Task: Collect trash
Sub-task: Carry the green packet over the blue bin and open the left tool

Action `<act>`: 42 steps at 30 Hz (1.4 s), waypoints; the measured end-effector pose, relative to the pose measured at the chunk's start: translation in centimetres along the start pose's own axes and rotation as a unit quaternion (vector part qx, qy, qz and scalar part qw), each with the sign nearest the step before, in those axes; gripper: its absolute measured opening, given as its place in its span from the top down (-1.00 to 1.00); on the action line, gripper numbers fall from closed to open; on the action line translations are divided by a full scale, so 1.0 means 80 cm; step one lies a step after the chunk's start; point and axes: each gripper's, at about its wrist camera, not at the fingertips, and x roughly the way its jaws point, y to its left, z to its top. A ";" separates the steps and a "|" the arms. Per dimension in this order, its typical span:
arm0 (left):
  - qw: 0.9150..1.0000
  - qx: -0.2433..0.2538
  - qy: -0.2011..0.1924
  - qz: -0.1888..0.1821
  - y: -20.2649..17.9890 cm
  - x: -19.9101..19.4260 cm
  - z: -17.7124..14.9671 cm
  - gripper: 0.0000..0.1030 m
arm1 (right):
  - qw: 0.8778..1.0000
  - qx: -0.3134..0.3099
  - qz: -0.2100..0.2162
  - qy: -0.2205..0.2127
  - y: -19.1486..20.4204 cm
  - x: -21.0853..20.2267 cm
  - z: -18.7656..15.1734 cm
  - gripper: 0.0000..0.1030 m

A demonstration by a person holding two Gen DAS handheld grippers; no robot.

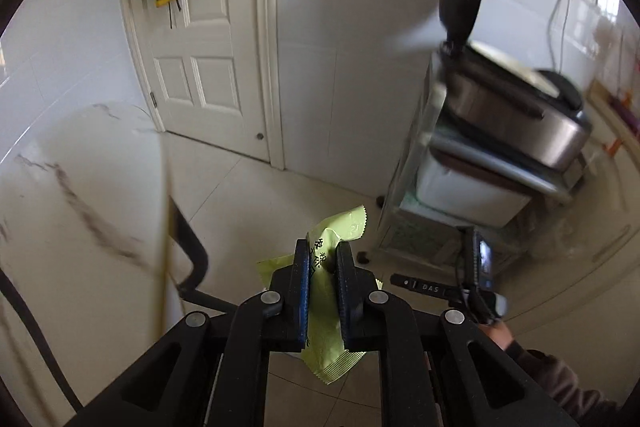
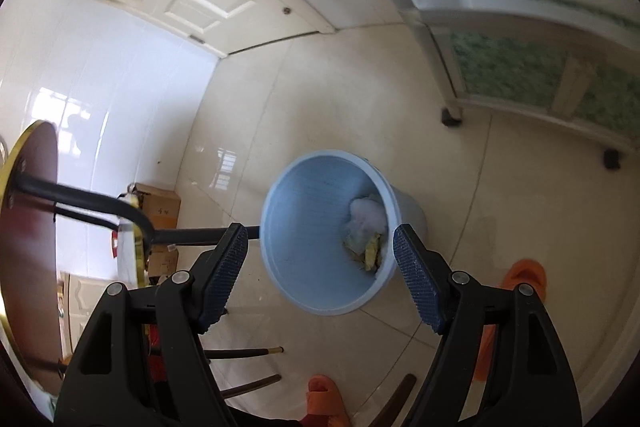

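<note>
Your left gripper [image 1: 323, 267] is clamped on a lime-green wrapper [image 1: 325, 297] with black printed characters too creased to read, its crimped ends sticking out above and below the pads, while "DAS" reads in white on the dark device [image 1: 430, 287] just to its right. Your right gripper [image 2: 320, 267] stands wide with nothing between its pads, and the pale blue bin [image 2: 328, 231] sits directly ahead between them on the floor, holding crumpled white and yellow trash [image 2: 366, 233] that is too small to identify. Much of the left view is motion-blurred, and the marble tabletop [image 1: 72, 207] to the left is cut off by the frame.
</note>
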 end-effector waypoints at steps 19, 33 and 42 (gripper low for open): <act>0.958 -0.043 0.278 0.058 0.071 0.436 -0.137 0.83 | 0.987 0.038 -0.114 0.109 -0.067 0.181 -0.024 -0.35; 0.947 -0.049 0.307 0.079 0.073 0.529 -0.149 0.23 | 0.978 0.016 -0.125 0.163 -0.071 0.221 -0.043 0.67; 0.953 -0.044 0.282 0.097 0.061 0.461 -0.139 -0.28 | 0.977 0.028 -0.142 0.157 -0.067 0.212 -0.038 0.22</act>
